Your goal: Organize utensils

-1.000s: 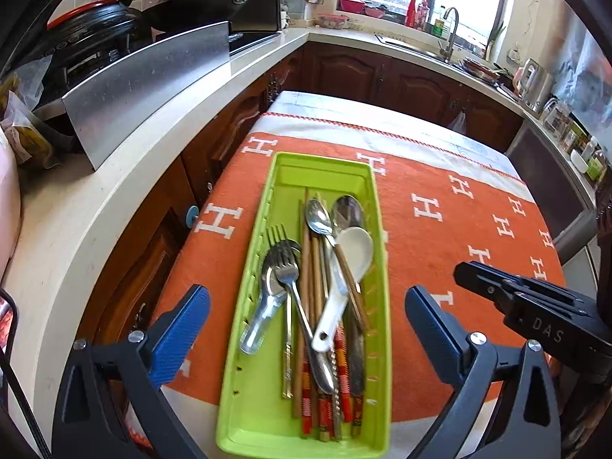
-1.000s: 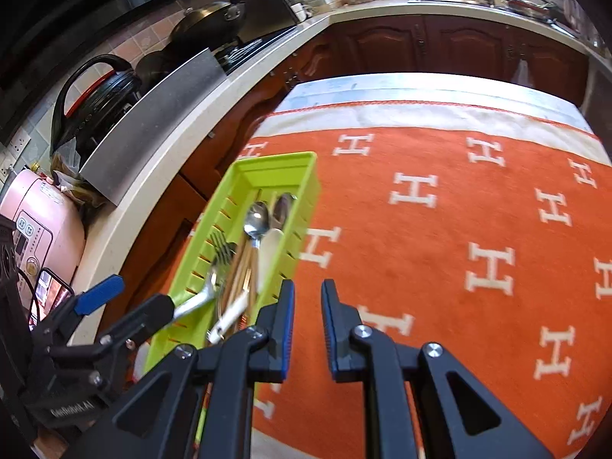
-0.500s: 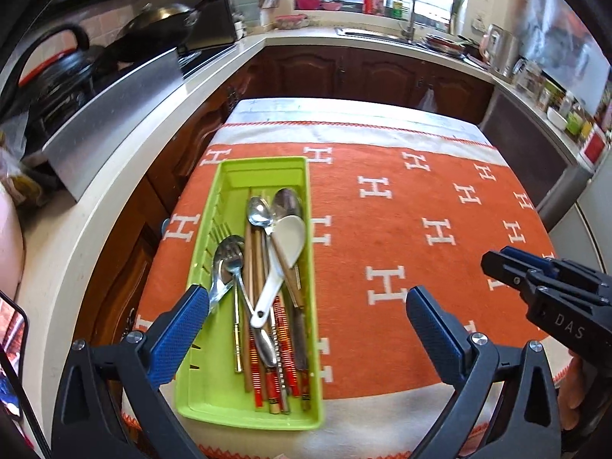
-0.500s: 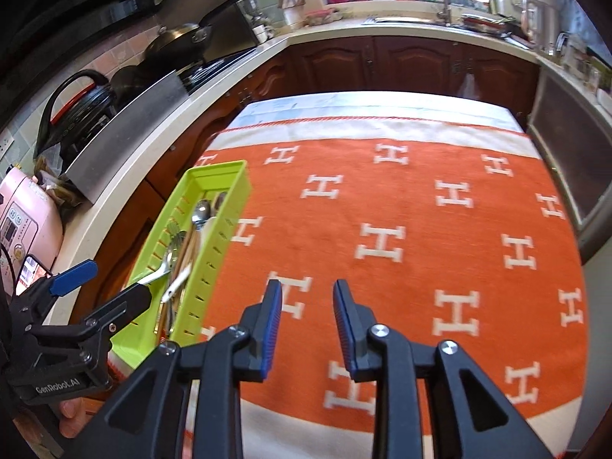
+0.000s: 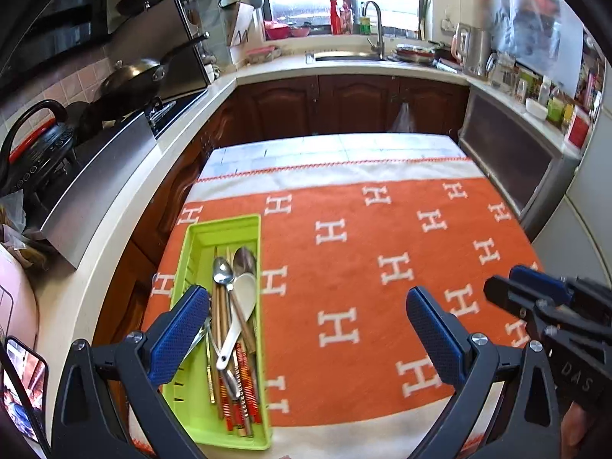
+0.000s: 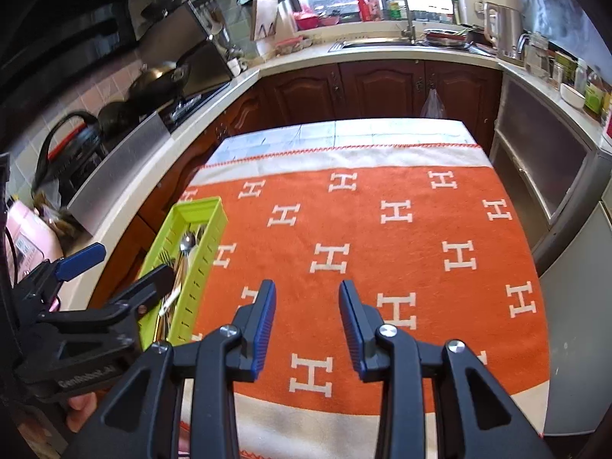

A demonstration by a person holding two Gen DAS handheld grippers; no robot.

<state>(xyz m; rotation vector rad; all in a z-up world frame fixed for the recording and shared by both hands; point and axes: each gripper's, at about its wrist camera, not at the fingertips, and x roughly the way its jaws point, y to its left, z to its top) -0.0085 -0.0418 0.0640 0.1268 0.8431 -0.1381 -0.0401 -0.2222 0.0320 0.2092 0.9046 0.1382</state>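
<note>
A lime green tray point(image 5: 199, 235) lies at the left edge of the table on an orange cloth point(image 5: 363, 267). It holds metal spoons point(image 5: 222, 269), a white spoon point(image 5: 243, 290), forks and chopsticks point(image 5: 239, 382), all lying lengthwise. My left gripper point(image 5: 306, 329) is wide open and empty, raised above the near part of the table, right of the tray. My right gripper point(image 6: 308, 317) is open and empty above the cloth's near middle. The tray also shows in the right wrist view point(image 6: 199, 264), left of that gripper.
A white countertop point(image 5: 126, 206) with a steel splash guard point(image 5: 103, 187), a kettle point(image 5: 42, 141) and pans runs along the left. Dark wood cabinets point(image 5: 344, 111) and a sink point(image 5: 348, 55) stand beyond the table. A grey appliance point(image 5: 516, 168) stands at the right.
Both grippers have pulled back and up from the tray, so more of the table shows. The right gripper's jaws have opened from nearly shut. The tray and utensils have not moved.
</note>
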